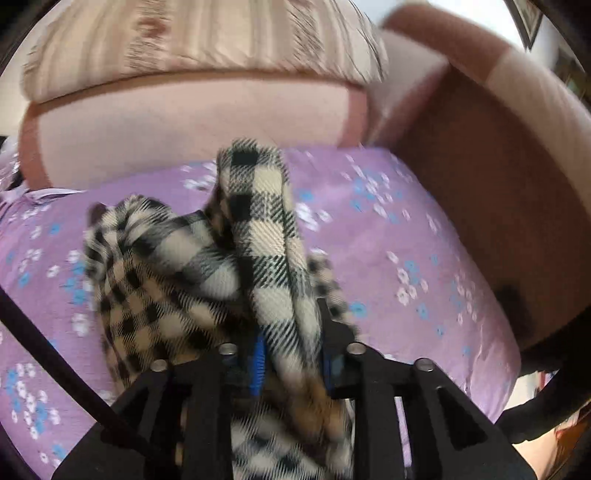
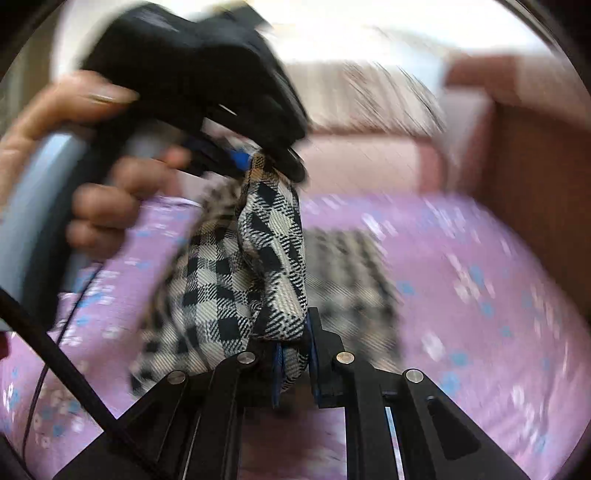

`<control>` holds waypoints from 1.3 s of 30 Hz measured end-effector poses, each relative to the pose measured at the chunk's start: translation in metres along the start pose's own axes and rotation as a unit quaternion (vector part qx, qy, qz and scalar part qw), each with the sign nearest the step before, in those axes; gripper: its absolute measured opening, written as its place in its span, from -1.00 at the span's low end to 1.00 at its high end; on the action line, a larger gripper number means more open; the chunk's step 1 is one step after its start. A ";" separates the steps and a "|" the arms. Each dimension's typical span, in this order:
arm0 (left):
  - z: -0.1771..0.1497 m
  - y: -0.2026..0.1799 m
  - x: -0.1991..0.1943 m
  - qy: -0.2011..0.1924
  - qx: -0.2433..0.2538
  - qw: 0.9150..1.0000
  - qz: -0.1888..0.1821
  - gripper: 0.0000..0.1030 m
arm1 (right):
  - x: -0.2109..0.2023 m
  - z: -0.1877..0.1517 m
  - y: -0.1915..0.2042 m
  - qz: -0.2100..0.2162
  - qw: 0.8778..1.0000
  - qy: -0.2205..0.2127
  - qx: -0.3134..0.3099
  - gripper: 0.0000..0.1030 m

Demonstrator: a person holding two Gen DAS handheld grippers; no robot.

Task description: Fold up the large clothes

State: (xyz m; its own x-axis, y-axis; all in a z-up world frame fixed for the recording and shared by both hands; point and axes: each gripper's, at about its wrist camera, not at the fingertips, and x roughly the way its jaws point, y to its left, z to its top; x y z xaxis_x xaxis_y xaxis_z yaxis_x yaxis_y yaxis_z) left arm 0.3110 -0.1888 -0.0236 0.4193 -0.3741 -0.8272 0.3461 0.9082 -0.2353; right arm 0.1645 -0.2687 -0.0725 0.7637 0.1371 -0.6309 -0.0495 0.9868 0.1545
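We are looking down at a bed (image 1: 388, 236) with a purple sheet that has small white and blue flowers on it. Behind it a pink headboard (image 1: 192, 125) is standing, and a striped pillow (image 1: 192, 40) is sitting on top of that. A brown wooden side (image 1: 491, 206) is running along the right of the bed. A picture frame (image 1: 526, 18) is hanging on the wall far up in the corner. We are seeing no words or labels that we can read. The checked cloth (image 1: 258, 236), cream and black, is hanging in the air over the bed, bunched up. Our left gripper (image 1: 291, 363) is pinching a thick fold of it, with its blue pads pressing in from both sides. Our right gripper (image 2: 293, 363) is squeezing another fold of the same cloth, almost all the way closed. In the right view, our left hand (image 2: 110, 184) is holding the other gripper just above, and part of the cloth is lying flat on the sheet behind. Much of the picture is blurry.
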 end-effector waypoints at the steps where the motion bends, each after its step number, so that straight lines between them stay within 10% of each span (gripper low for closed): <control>1: -0.002 -0.008 0.004 0.001 0.001 1.000 -0.001 -0.55 | 0.005 -0.005 -0.013 -0.001 1.000 0.015 0.015 -0.76; 8: -0.026 0.000 -0.046 -0.051 -0.022 0.998 0.039 0.06 | 0.004 -0.026 -0.067 0.039 0.993 0.055 0.093 -0.36; 19: -0.137 0.048 -0.087 -0.065 -0.044 0.987 0.143 0.31 | -0.073 -0.049 -0.103 -0.006 0.995 0.065 0.080 0.23; 27: -0.179 0.072 -0.068 -0.035 -0.089 0.988 0.120 0.31 | -0.084 -0.049 -0.102 -0.034 0.995 0.086 0.038 0.47; 39: -0.183 0.090 -0.062 -0.050 -0.105 0.987 0.106 0.40 | -0.019 -0.012 -0.145 0.023 0.984 0.118 0.134 0.59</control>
State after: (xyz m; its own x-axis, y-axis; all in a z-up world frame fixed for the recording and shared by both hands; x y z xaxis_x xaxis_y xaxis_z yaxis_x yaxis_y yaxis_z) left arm 0.1629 -0.0499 -0.0867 0.5487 -0.1782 -0.8168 0.0634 0.9831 -0.1719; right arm 0.1491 -0.4137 -0.0922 0.5930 0.2289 -0.7720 0.1149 0.9249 0.3624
